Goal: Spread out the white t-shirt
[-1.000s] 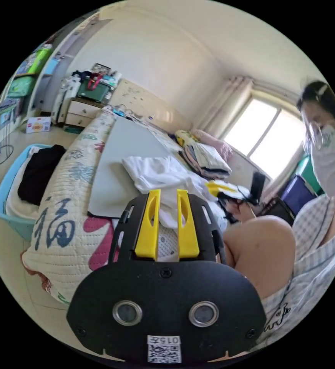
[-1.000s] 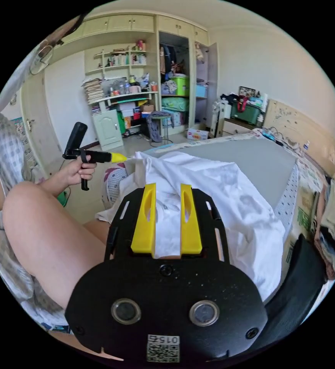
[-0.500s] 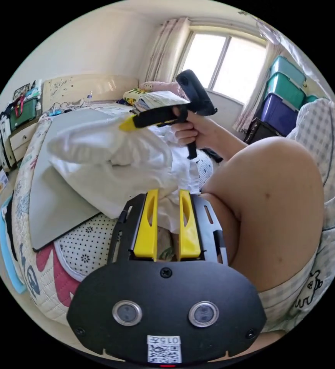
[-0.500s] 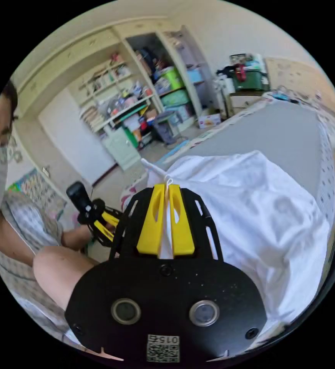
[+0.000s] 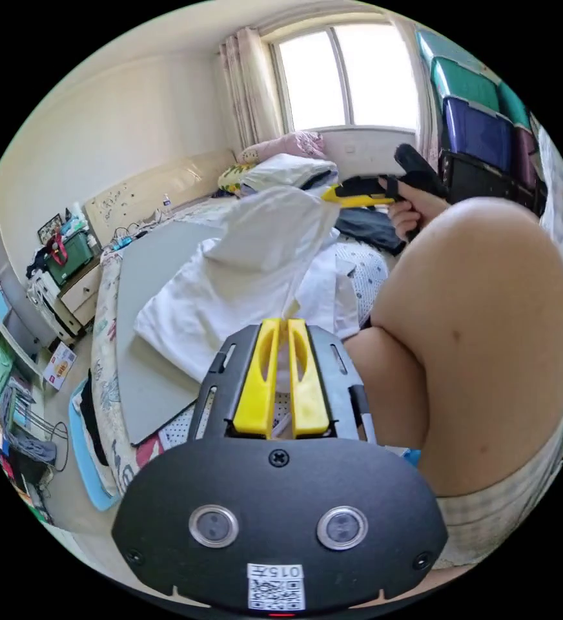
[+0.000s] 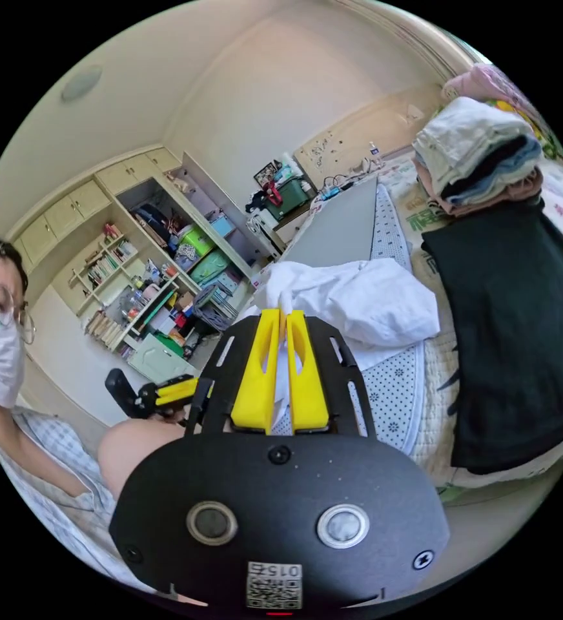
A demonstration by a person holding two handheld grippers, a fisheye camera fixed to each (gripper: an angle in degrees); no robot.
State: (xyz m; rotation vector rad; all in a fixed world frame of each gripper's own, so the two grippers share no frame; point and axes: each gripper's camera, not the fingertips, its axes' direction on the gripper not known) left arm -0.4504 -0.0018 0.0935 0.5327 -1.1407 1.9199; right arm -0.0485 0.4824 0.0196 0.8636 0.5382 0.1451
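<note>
Shirt (image 5: 243, 284) bunched at frame centre on grey board (image 5: 146, 271). Left tongs (image 5: 280, 323) and right tongs (image 6: 283, 316) both pinch its cloth. Light, limp, soft; best held at hems or shoulders.

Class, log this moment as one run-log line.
left gripper: shut on white t-shirt | right gripper: shut on it | shirt bunched on grey board

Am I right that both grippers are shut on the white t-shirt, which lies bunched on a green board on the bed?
Not quite: the board is grey, not green, as the left gripper view shows. The rest holds: the left gripper and right gripper are both shut on the white t-shirt, bunched on that board on the bed.
</note>
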